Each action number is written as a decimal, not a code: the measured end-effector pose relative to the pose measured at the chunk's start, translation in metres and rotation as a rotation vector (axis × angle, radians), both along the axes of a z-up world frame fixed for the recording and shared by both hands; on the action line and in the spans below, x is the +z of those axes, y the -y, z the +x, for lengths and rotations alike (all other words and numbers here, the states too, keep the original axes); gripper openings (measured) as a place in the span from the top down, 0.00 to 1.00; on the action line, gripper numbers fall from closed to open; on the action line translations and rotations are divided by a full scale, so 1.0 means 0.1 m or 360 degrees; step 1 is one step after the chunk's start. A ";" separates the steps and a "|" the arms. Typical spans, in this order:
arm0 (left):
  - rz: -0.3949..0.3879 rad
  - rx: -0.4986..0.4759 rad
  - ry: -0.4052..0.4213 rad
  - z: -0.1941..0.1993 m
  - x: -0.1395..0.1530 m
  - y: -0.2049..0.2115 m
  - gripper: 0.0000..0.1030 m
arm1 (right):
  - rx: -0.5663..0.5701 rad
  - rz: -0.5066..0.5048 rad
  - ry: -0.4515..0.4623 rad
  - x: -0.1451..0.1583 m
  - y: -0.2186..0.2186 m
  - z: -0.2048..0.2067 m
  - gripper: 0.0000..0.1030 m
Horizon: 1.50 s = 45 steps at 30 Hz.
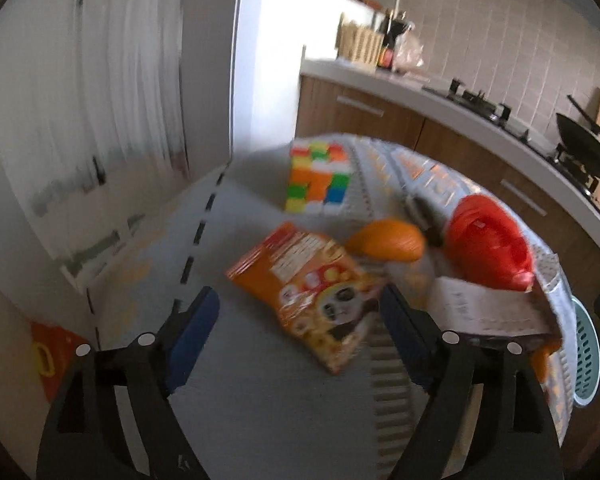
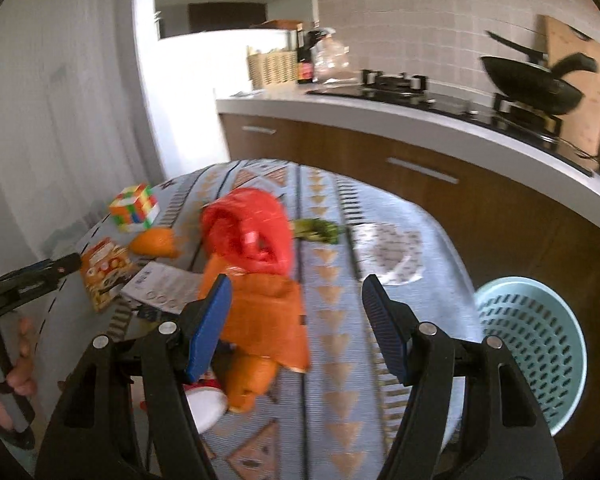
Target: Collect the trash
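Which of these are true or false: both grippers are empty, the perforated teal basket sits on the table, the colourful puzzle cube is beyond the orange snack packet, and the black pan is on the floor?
1. Both the left gripper and right gripper are open and hold nothing. True.
2. The perforated teal plastic basket sits on the patterned tablecloth. False: it stands beside the table, lower down.
3. The colourful puzzle cube lies beyond the orange snack packet in the left wrist view. True.
4. The black pan is on the floor. False: it rests on the stove.
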<state>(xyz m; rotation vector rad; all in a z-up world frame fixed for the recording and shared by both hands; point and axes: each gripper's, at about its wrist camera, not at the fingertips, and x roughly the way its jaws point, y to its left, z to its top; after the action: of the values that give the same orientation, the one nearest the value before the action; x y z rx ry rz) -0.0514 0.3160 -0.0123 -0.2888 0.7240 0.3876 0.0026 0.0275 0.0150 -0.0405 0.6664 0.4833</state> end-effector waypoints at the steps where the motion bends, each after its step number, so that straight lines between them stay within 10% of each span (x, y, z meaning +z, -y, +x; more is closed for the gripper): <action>1: -0.0028 0.0008 -0.0035 0.05 -0.08 -0.06 0.22 | 0.0011 -0.0006 -0.0013 -0.02 -0.04 0.01 0.38; 10: 0.0002 0.0020 -0.0221 0.38 -0.35 -0.02 0.25 | 0.0129 -0.0052 -0.0086 -0.18 -0.31 -0.01 0.34; 17: 0.0161 0.0035 -0.0267 0.45 -0.37 0.12 0.56 | 0.0090 -0.0093 -0.0133 -0.29 -0.37 0.16 0.33; 25: 0.0183 0.0009 -0.0215 0.39 -0.35 0.14 0.94 | 0.0010 -0.0049 -0.0212 -0.33 -0.17 0.36 0.69; 30: 0.0141 0.0007 -0.0120 0.29 -0.27 0.16 0.96 | -0.0028 -0.0021 -0.0193 -0.30 -0.05 0.41 0.92; 45: 0.0223 -0.0077 0.0277 0.03 0.54 0.62 0.97 | -0.0207 -0.0006 0.0110 0.19 0.37 0.24 0.98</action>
<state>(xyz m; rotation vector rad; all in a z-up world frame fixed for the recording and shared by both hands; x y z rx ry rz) -0.0485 0.2537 0.0421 -0.1701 0.5294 0.3606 0.0269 -0.0091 0.0338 -0.0174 0.5981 0.3538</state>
